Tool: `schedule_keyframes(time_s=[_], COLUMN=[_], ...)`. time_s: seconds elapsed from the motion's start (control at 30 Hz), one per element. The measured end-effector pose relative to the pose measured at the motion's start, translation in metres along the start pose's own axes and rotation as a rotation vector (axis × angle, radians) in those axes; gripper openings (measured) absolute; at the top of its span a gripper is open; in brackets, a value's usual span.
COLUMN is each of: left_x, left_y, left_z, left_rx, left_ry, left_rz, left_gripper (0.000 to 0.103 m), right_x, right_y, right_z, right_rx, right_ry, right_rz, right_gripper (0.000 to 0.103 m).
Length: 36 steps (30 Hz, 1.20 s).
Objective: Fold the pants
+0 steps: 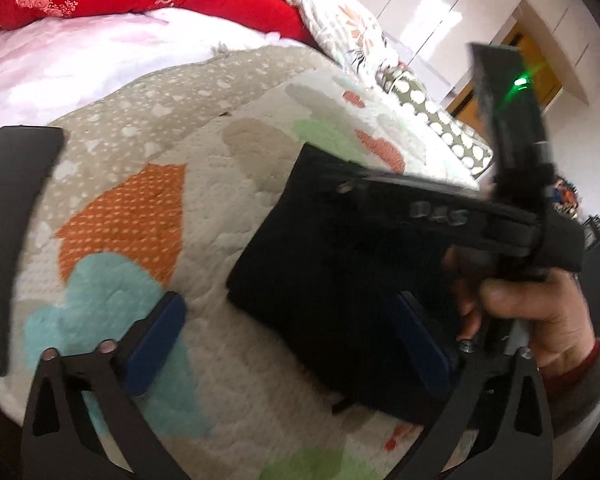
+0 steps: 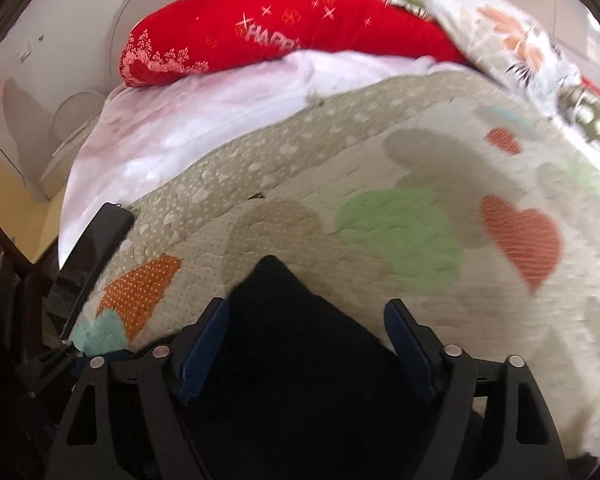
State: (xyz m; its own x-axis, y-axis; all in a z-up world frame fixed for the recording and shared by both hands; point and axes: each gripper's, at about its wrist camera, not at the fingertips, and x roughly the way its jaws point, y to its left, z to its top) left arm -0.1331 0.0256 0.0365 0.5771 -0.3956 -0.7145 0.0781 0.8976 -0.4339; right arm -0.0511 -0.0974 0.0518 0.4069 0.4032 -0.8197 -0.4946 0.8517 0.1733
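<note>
The black pants point(image 1: 332, 280) lie folded into a compact square on the patterned bed cover point(image 1: 148, 208). My left gripper point(image 1: 288, 332) is open above the cover, its right finger over the pants' left part and its left finger over bare cover. The other hand-held gripper body point(image 1: 500, 216), with a hand point(image 1: 540, 320) on its grip, hovers over the pants' right side. In the right wrist view my right gripper point(image 2: 306, 340) is open, its blue pads point(image 2: 204, 344) on either side of the pants point(image 2: 292, 360), with nothing pinched.
A red pillow point(image 2: 268, 40) and a floral pillow point(image 2: 500, 36) lie at the head of the bed on a white sheet point(image 2: 172, 132). A black phone-like slab point(image 1: 12, 216) lies at the cover's left edge. Wardrobe doors point(image 1: 440, 0) stand beyond the bed.
</note>
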Motion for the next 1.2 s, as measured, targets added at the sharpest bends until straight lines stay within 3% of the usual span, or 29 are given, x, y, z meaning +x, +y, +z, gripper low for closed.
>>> schedule_keyframes(time_s=[0.03, 0.07, 0.13, 0.17, 0.27, 0.37, 0.5, 0.63, 0.7, 0.77, 0.8, 0.87, 0.93, 0.97, 1.03, 1.07, 1.1, 1.2], left_x=[0.001, 0.0, -0.004, -0.007, -0.027, -0.061, -0.091, -0.08, -0.066, -0.042, -0.025, 0.001, 0.01, 0.006, -0.01, -0.017, -0.025, -0.043], left_y=[-0.001, -0.002, -0.006, -0.011, -0.023, -0.052, -0.116, -0.185, -0.211, -0.238, -0.251, -0.266, -0.274, -0.275, -0.272, -0.267, -0.264, -0.248], left_z=[0.0, 0.0, 0.002, 0.003, 0.007, 0.011, 0.0, -0.029, -0.045, -0.071, -0.087, -0.115, -0.135, -0.139, -0.137, -0.131, -0.121, -0.1], left_rx=[0.004, 0.012, 0.026, 0.048, 0.087, 0.14, 0.302, 0.448, 0.5, 0.568, 0.605, 0.662, 0.732, 0.762, 0.795, 0.789, 0.775, 0.746], left_ry=[-0.004, -0.006, -0.008, 0.0, -0.048, -0.126, -0.191, -0.149, -0.11, -0.05, 0.009, 0.14, 0.183, 0.171, 0.15, 0.145, 0.13, 0.063], left_rz=[0.001, -0.006, -0.056, -0.044, -0.056, -0.127, -0.189, -0.292, -0.32, -0.336, -0.344, -0.373, -0.33, -0.322, -0.352, -0.366, -0.375, -0.369], left_gripper=[0.103, 0.102, 0.068, 0.05, 0.038, 0.038, 0.038, 0.038, 0.038, 0.038, 0.038, 0.04, 0.05, 0.051, 0.06, 0.073, 0.079, 0.083], right_x=[0.002, 0.0, -0.015, -0.026, -0.076, -0.135, -0.213, -0.255, -0.26, -0.257, -0.258, -0.259, -0.268, -0.274, -0.285, -0.287, -0.287, -0.279], right_y=[0.0, -0.001, -0.003, -0.005, -0.013, -0.024, -0.057, -0.101, -0.122, -0.143, -0.151, -0.167, -0.173, -0.171, -0.166, -0.162, -0.154, -0.144], right_z=[-0.002, -0.003, -0.004, -0.003, -0.007, -0.021, -0.063, -0.122, -0.154, -0.191, -0.204, -0.233, -0.257, -0.265, -0.274, -0.277, -0.277, -0.273], right_rx=[0.011, 0.021, 0.046, 0.059, 0.09, 0.103, 0.176, 0.303, 0.377, 0.458, 0.493, 0.584, 0.658, 0.678, 0.688, 0.688, 0.682, 0.685], right_ry=[0.0, -0.013, -0.05, -0.08, -0.189, -0.306, -0.451, -0.503, -0.481, -0.417, -0.397, -0.368, -0.387, -0.412, -0.446, -0.462, -0.468, -0.462], right_rz=[0.008, 0.011, 0.043, 0.06, 0.117, 0.143, 0.138, 0.061, 0.011, -0.094, -0.126, -0.186, -0.173, -0.148, -0.121, -0.107, -0.076, -0.026], right_gripper=[0.047, 0.045, 0.033, 0.032, 0.028, 0.027, 0.026, 0.024, 0.023, 0.017, 0.017, 0.022, 0.029, 0.035, 0.065, 0.071, 0.074, 0.076])
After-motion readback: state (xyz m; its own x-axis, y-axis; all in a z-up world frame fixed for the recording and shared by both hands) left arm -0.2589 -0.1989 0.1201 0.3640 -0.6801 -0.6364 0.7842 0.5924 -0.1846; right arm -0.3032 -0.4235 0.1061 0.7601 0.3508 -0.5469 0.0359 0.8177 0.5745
